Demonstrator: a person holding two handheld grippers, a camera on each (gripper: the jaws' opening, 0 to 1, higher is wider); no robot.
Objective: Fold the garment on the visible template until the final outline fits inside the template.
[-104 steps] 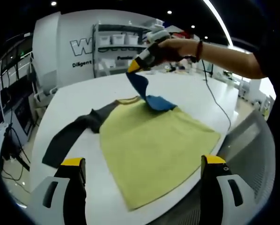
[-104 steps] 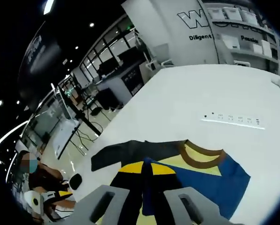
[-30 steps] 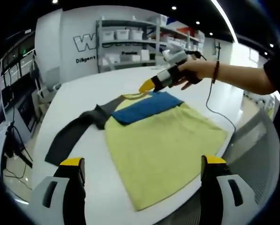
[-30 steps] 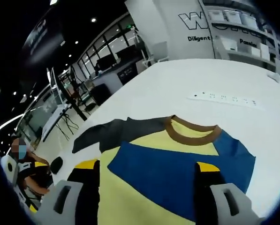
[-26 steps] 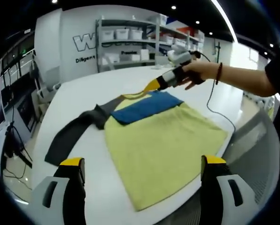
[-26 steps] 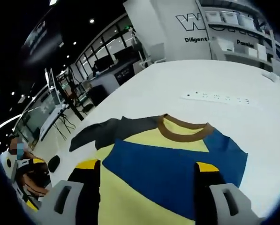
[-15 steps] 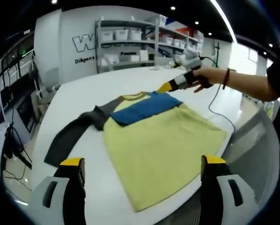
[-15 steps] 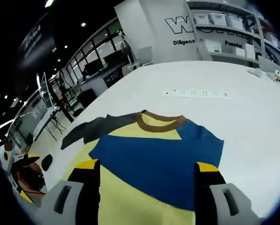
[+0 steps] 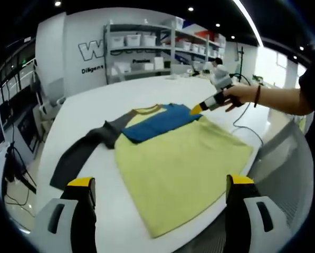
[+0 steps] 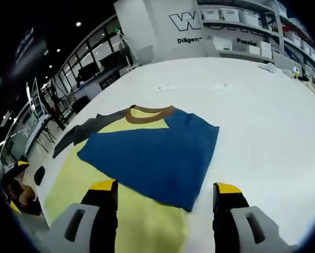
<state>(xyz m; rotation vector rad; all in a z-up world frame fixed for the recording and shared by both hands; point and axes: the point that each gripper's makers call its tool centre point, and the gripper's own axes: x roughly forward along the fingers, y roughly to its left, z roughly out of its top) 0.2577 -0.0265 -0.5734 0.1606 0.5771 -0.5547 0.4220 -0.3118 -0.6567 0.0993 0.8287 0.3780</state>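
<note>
My left tongs [image 9: 157,197] hang spread and empty over the near edge of the white desk [image 9: 83,105], with the yellow garment [image 9: 181,163] lying flat just beyond their tips. Its blue sleeve [image 9: 157,120] is folded across the chest by the brown collar [image 9: 145,109]; the grey sleeve [image 9: 78,155] stretches out sideways over the desk. My right tongs [image 10: 162,203] are spread too, gripping nothing, hovering just above the blue sleeve's near edge [image 10: 146,153]. I can't make out a template outline from here.
</note>
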